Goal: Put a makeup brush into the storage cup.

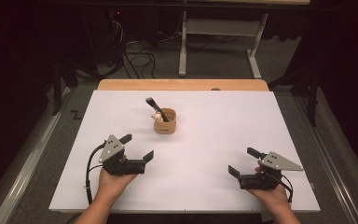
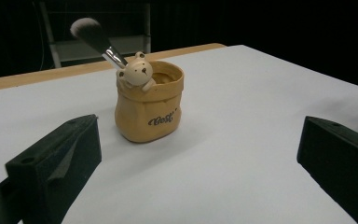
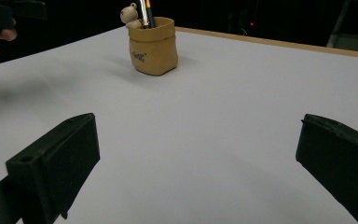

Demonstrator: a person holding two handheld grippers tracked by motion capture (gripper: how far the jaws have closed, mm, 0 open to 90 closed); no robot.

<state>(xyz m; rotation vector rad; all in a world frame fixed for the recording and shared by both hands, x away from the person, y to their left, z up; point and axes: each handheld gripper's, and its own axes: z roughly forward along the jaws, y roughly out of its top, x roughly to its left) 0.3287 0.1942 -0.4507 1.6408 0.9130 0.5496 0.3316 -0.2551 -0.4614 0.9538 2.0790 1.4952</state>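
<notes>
The white desk (image 1: 182, 154) stood in a dark room. The brush (image 2: 95, 41) leaned in the bear pot (image 1: 165, 121), mid-desk. Each hand-held gripper, left (image 1: 137, 147) and right (image 1: 245, 161), sat jaws apart, empty, presumably after release.

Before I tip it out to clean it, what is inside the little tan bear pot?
A makeup brush stands in the tan bear pot, leaning out with its bristles up. The pot's wall hides the handle's lower end and anything lying at the bottom.
</notes>
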